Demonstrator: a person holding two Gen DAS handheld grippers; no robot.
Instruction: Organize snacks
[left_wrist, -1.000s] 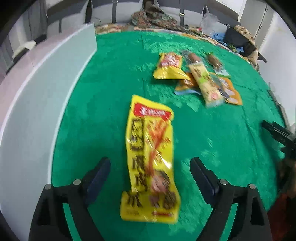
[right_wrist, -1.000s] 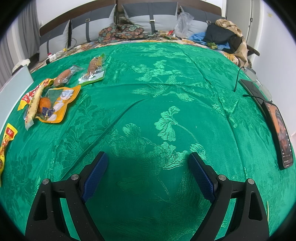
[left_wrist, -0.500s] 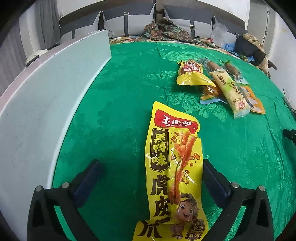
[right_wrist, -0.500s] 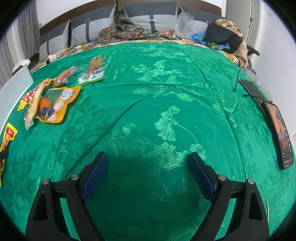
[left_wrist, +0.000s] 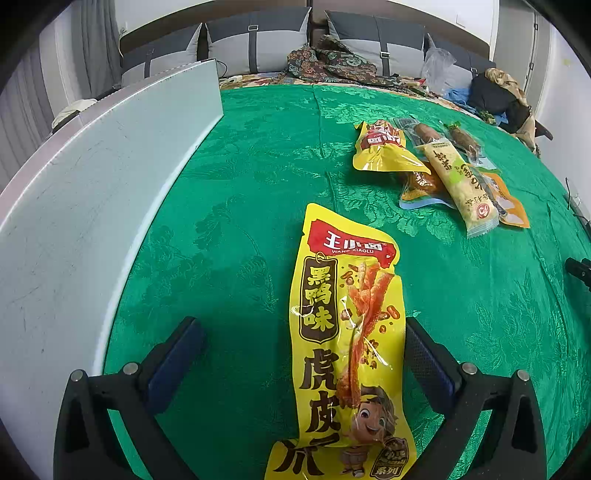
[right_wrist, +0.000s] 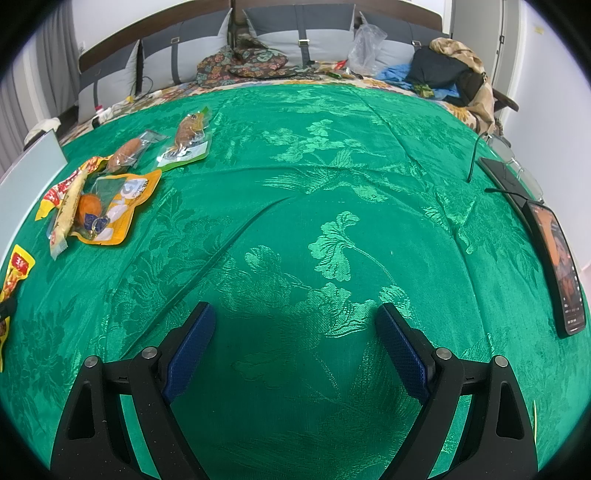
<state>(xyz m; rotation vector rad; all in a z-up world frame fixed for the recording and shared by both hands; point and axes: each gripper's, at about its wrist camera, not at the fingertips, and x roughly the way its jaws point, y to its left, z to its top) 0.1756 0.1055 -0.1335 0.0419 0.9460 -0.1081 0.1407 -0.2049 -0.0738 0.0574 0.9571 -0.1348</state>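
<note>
A long yellow snack pack with a red label lies flat on the green cloth, between the fingers of my open left gripper; its near end runs out of the frame. Its far end shows at the left edge of the right wrist view. Farther off lies a pile of snacks: a small yellow pack, a pale long bar, an orange pouch and two sausage packs. The pile also shows in the right wrist view. My right gripper is open and empty over bare cloth.
A white board stands along the left edge of the green cloth. A phone, a cable and glasses lie at the right edge. Pillows, clothes and bags sit at the far side.
My left gripper has moved forward and lower over the long yellow pack, which now lies between its fingers. The right gripper has not moved.
</note>
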